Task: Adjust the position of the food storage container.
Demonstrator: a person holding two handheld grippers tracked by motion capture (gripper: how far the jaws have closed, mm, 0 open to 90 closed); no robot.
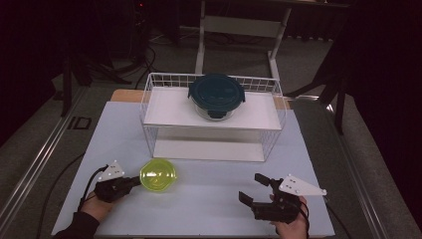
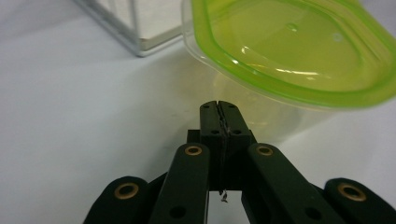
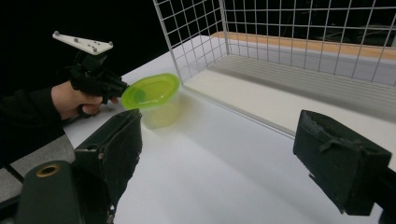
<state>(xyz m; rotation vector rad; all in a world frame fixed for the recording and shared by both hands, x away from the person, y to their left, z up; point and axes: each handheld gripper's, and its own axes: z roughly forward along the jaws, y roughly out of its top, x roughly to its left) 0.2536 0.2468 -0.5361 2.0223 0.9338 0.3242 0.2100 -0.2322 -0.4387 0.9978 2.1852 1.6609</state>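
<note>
A small clear container with a lime-green lid [image 1: 158,175] [image 2: 289,51] [image 3: 150,91] stands on the white table at the front left. My left gripper [image 1: 134,181] [image 2: 219,106] [image 3: 122,91] lies level just left of it, jaws pressed together with nothing between them, tips right at the lid's rim; I cannot tell whether they touch it. My right gripper [image 1: 251,187] [image 3: 215,158] rests at the front right, open, with nothing between its pads [image 3: 343,161]. A glass bowl with a dark teal clip lid [image 1: 216,94] sits on the upper shelf of a white wire rack [image 1: 149,107] [image 3: 261,42].
The wire rack spans the back middle of the white table [image 1: 209,199], its lower shelf [image 1: 209,149] [image 3: 289,98] bare. Its near corner [image 2: 135,44] stands close behind the green-lidded container. A desk frame [image 1: 239,25] and dark floor lie beyond the table.
</note>
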